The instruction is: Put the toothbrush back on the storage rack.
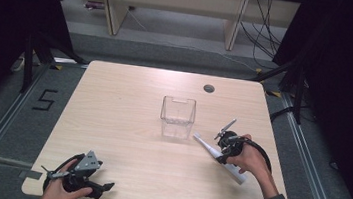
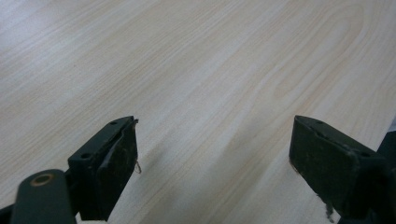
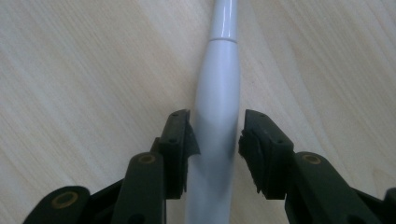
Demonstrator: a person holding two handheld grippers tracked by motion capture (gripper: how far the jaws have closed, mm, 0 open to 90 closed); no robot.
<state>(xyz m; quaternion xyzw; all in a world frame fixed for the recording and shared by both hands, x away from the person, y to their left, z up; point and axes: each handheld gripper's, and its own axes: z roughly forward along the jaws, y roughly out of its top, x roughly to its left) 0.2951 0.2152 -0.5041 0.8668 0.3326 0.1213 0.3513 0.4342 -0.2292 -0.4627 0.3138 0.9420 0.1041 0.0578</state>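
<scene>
A slim white wand, shaped like an electric toothbrush (image 1: 218, 157), lies flat on the wooden table (image 1: 124, 139), right of centre and pointing toward a clear plastic box (image 1: 177, 117). My right gripper (image 1: 221, 158) comes down over its middle. In the right gripper view the white body (image 3: 217, 84) runs between the jaws of this gripper (image 3: 215, 140). The left pad (image 3: 184, 140) touches it and the right pad (image 3: 252, 144) stands a sliver off. My left gripper (image 1: 106, 187) rests near the front left edge, and in its own view (image 2: 215, 158) it is open over bare wood.
The clear box stands upright near the table's centre, just beyond the wand's narrow tip. A round cable hole (image 1: 209, 88) sits at the far right of the tabletop. Bare wood (image 2: 196, 70) lies between the left gripper and the box.
</scene>
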